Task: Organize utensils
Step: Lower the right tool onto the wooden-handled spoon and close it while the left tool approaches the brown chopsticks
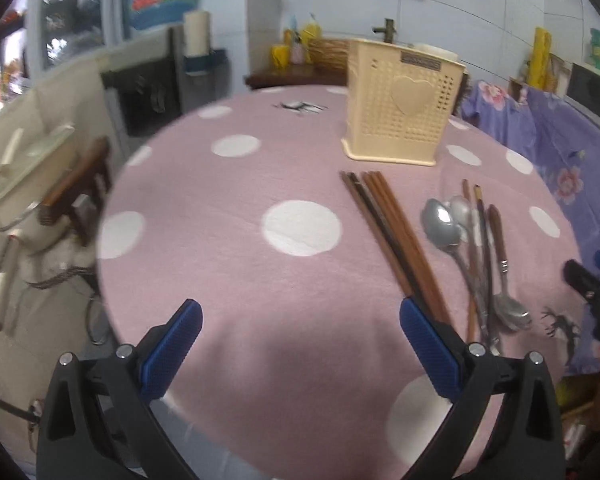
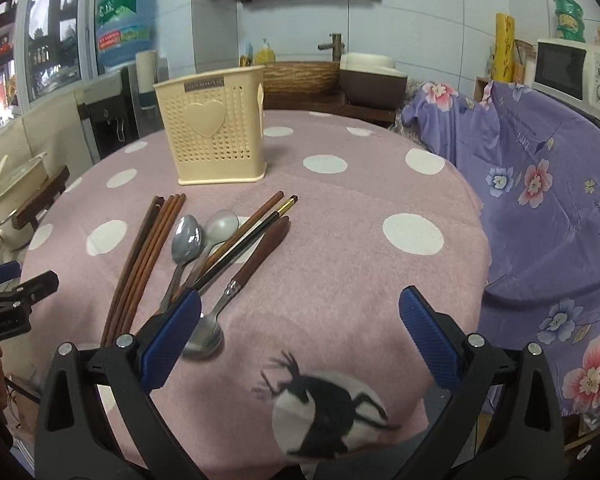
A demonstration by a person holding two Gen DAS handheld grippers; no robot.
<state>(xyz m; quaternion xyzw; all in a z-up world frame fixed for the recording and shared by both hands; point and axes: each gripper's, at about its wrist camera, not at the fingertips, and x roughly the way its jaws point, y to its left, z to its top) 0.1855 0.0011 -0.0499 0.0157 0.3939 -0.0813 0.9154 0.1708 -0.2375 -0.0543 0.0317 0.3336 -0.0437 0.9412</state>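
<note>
A cream perforated utensil holder [image 1: 400, 108] with a heart stands upright on the pink dotted tablecloth [image 1: 236, 240]; it also shows in the right wrist view [image 2: 214, 128]. In front of it lie several brown chopsticks [image 1: 392, 236] [image 2: 144, 256], two steel spoons [image 1: 444, 224] [image 2: 188, 240], a wooden-handled spoon [image 1: 504, 276] [image 2: 240, 280] and a black chopstick [image 2: 256, 236]. My left gripper [image 1: 300, 316] is open and empty, above the cloth left of the chopsticks. My right gripper [image 2: 300, 308] is open and empty, its left finger [image 2: 172, 336] over the utensil handles.
A purple floral cloth [image 2: 548, 208] covers something to the right of the table. A wooden stool [image 1: 80, 192] and a cream pot [image 2: 8, 192] stand left of the table. A sink, faucet [image 2: 334, 46] and microwave [image 2: 568, 68] are behind.
</note>
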